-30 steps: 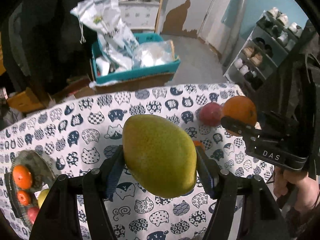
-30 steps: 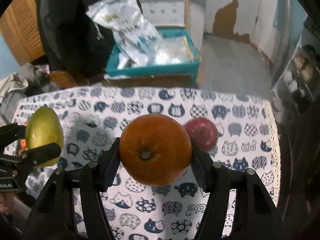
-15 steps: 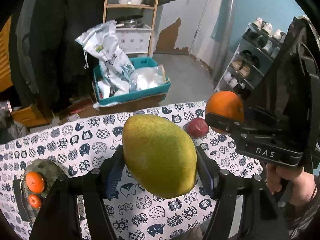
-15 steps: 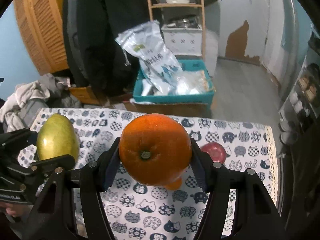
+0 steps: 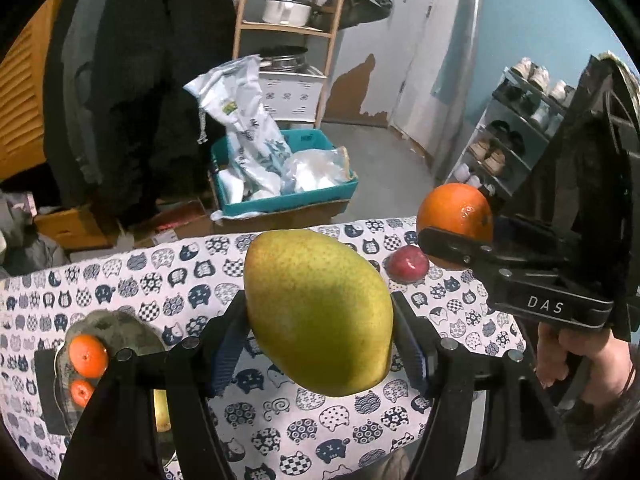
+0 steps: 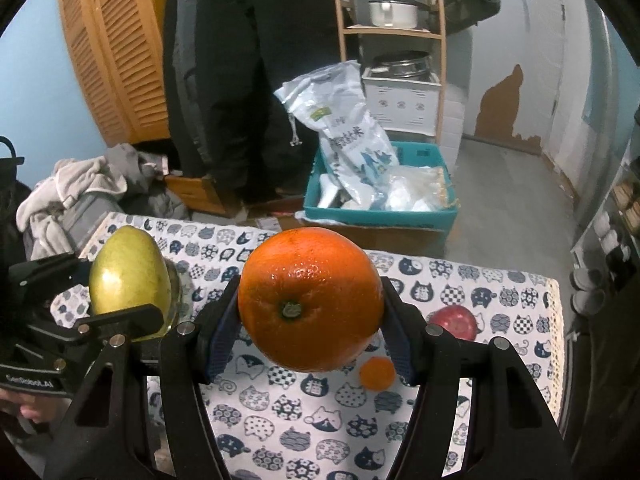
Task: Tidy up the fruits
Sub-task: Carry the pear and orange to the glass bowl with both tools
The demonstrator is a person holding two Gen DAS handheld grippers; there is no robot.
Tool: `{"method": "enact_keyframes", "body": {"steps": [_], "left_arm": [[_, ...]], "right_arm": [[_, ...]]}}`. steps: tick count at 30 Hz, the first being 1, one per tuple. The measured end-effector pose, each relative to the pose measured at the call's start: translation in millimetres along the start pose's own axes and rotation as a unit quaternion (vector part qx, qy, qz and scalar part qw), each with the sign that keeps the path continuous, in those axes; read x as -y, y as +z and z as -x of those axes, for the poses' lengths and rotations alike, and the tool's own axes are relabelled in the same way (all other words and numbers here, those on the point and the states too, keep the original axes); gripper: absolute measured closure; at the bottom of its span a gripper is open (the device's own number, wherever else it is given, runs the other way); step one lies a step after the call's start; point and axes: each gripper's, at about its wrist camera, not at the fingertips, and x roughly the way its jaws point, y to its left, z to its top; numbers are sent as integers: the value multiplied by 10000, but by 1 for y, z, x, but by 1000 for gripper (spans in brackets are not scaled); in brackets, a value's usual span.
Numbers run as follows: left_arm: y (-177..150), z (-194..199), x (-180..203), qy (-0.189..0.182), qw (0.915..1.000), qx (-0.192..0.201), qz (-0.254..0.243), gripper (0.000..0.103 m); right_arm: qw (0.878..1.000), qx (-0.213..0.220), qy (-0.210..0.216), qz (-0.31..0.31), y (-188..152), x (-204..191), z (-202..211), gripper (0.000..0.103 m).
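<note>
My left gripper [image 5: 318, 344] is shut on a green-yellow pear [image 5: 318, 312] and holds it well above the table. My right gripper [image 6: 310, 322] is shut on a large orange [image 6: 310, 300], also lifted; both show in the other view, the orange [image 5: 454, 210] at right, the pear [image 6: 128, 280] at left. A red apple [image 5: 407, 263] [image 6: 456, 320] and a small tangerine [image 6: 377, 373] lie on the cat-print cloth [image 5: 132, 280]. A glass plate [image 5: 116, 330] at lower left holds two tangerines [image 5: 88, 356] and a yellowish fruit, partly hidden.
Beyond the table's far edge stand a teal crate [image 5: 280, 192] of bags on a cardboard box, a wooden shelf [image 5: 280, 32] with pots, a dark coat [image 6: 248, 60] and a shoe rack [image 5: 512, 128]. A hand [image 5: 576, 356] holds the right gripper at right.
Both grippers have risen higher above the table with their fruit still held; the table looks smaller and lower in both views. The apple and tangerine have not moved.
</note>
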Motion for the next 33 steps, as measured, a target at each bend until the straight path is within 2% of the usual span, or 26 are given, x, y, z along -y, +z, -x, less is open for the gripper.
{"method": "enact_keyframes", "body": {"steps": [5, 19, 33], "left_arm": [[-8, 4, -23, 163, 9998, 8, 95, 34], [-33, 14, -100, 496, 9960, -77, 745, 35], [-66, 8, -177, 855, 9858, -319, 1412, 35]], "right_arm": [[9999, -86, 136, 60, 5, -17, -13, 39], [9967, -469, 602, 274, 18, -80, -64, 39], [9888, -941, 937, 677, 22, -152, -124, 39]]}}
